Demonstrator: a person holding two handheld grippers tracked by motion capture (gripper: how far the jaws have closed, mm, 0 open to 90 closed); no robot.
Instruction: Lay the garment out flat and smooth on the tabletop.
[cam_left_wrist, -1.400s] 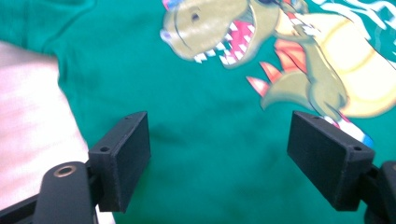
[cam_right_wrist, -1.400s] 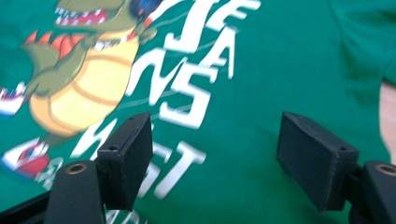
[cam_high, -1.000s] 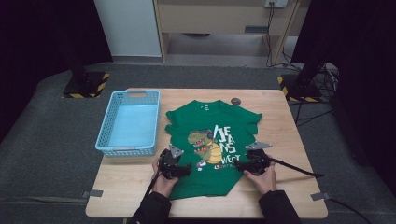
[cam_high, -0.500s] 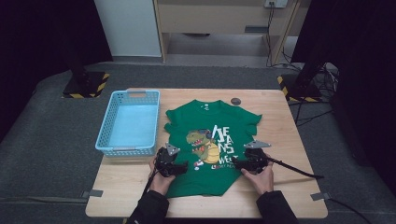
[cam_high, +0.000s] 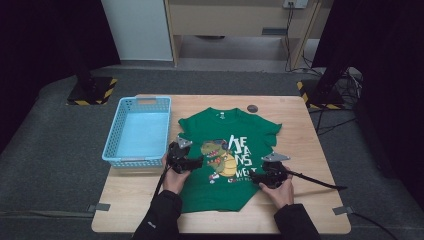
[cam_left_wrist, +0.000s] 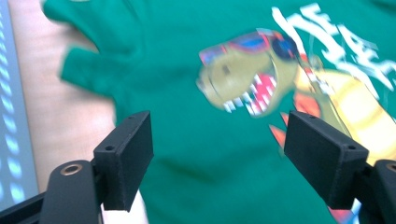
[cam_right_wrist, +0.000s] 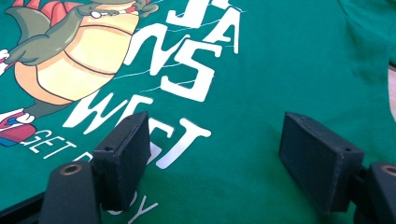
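— Two grippers over one green T-shirt (cam_high: 227, 150). Spread or pinching?

— Both spread. Left gripper (cam_high: 199, 162): jaws well apart, bare cloth below the gap, no pinch. Right gripper (cam_high: 254, 176): likewise wide, hanging above the white lettering (cam_right_wrist: 187, 70), gripping nothing.

— And the shirt, where exactly?

— Lies flat, front up, on the wooden table (cam_high: 300, 145), just beside the blue basket (cam_high: 137, 101) on its right. Points the collar away from the person and the hem toward the near edge, so runs long from near to far.

— Which way from each gripper?

— Straight underneath. Left gripper at the basket-side flank, just below the sleeve, aimed inward at the dinosaur print (cam_high: 220, 159). Right gripper near the opposite flank, a little closer to the hem, aimed inward too. Nearer the basket-side sleeve: left. Nearer the hem: right, though not by much.

— Materials?

— Soft matte knit, probably cotton; limp, lightly rumpled at the sleeves. Smoother, slightly stiffer-looking print patches. Rigid plastic lattice for the basket, pale wood grain for the table, blocky black hard-edged pads on the jaws. Also a small dark disc (cam_high: 252, 108) beyond the collar, well apart from both hands.

— Judgement on the coming move?

— Probably calls for lowering onto the side edges and pinching cloth there; could easily catch one layer instead of both.
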